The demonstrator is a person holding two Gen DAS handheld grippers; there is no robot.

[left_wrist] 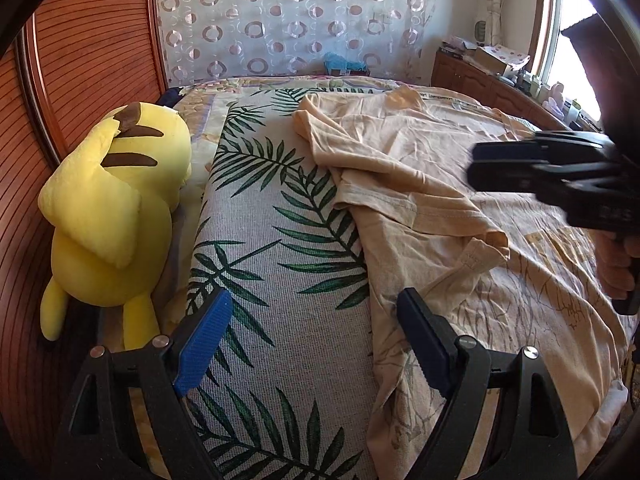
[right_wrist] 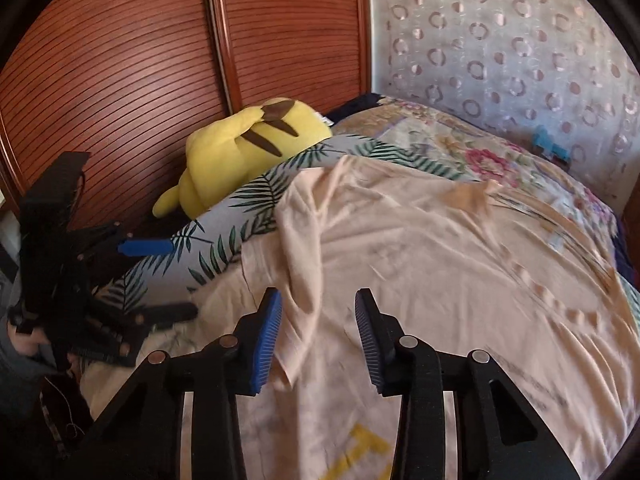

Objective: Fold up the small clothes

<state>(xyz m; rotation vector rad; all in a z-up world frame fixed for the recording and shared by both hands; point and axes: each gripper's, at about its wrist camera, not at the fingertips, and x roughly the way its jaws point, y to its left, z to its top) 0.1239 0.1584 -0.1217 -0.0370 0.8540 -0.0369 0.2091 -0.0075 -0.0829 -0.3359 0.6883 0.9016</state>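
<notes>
A peach T-shirt (left_wrist: 420, 152) (right_wrist: 440, 260) lies rumpled on the bed, one sleeve folded over its body and a yellow print near its front hem. My left gripper (left_wrist: 316, 308) stands open over the shirt's left edge; its left pad is above the leaf-print cover and its right pad above the cloth, gripping nothing. It shows at the left of the right wrist view too, as the left gripper (right_wrist: 168, 280). My right gripper (right_wrist: 318, 300) hovers over the shirt with its jaws apart, a raised fold of cloth beside its left pad, not pinched. From the left wrist view the right gripper (left_wrist: 474, 168) is blurred above the shirt.
A yellow plush toy (left_wrist: 116, 216) (right_wrist: 248, 148) lies between the bed's edge and the slatted wooden doors (left_wrist: 80, 60). A leaf-print cover (left_wrist: 280, 280) and a floral quilt (right_wrist: 500, 160) lie under the shirt. A patterned curtain (left_wrist: 288, 20) hangs behind, and a cluttered wooden cabinet (left_wrist: 480, 76) stands by the window.
</notes>
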